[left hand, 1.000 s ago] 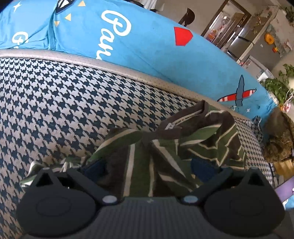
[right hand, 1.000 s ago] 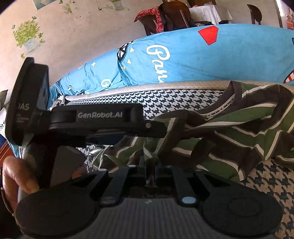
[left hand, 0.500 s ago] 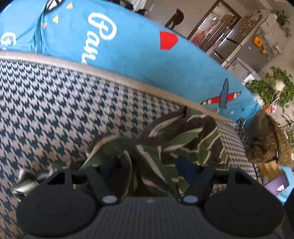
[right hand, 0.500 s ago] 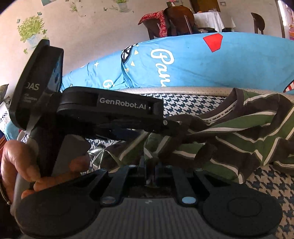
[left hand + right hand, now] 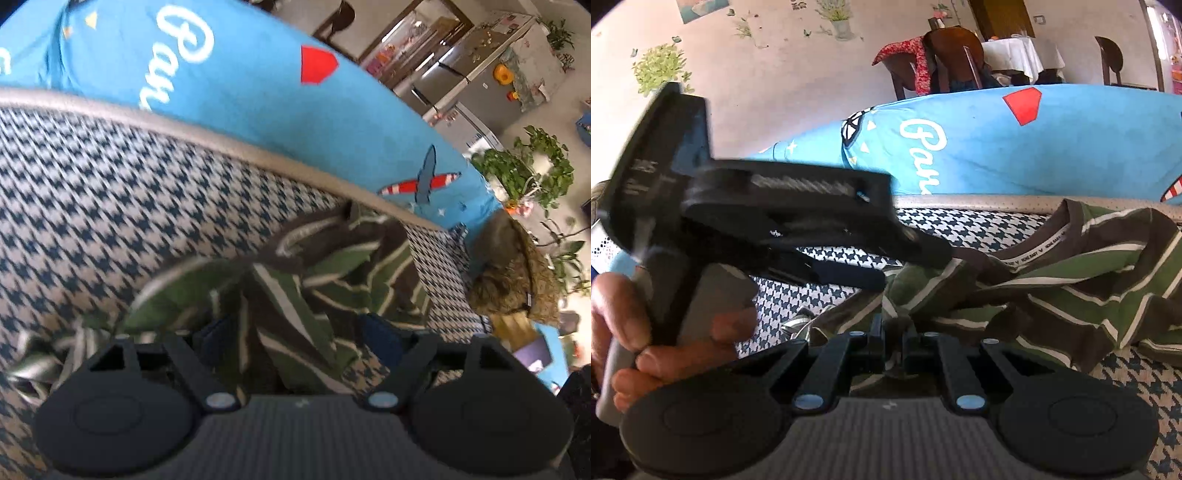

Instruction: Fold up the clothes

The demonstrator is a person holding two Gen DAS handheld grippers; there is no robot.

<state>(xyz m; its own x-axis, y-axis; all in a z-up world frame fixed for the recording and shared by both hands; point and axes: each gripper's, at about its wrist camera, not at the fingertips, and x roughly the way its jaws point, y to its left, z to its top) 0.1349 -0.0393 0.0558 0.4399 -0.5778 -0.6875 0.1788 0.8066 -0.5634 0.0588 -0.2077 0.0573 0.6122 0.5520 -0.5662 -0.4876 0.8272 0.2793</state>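
The right gripper [image 5: 894, 338] pinches the striped green T-shirt [image 5: 1071, 288] between closed jaws. The left gripper [image 5: 295, 332] has jaws opening, spread around loose shirt folds on the houndstooth cushion [image 5: 110, 192].

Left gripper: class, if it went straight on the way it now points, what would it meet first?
Most likely the striped shirt, bunched between the opening jaws of the left gripper; the houndstooth cushion lies beneath, though depth is unclear.

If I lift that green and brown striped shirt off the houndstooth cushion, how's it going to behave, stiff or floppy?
Probably floppy: the striped shirt already lies bunched in soft folds on the houndstooth cushion. It likely drapes from the pinch point, since the right gripper is shut on only a small fold. It looks like light knit fabric, so it should not slip easily.
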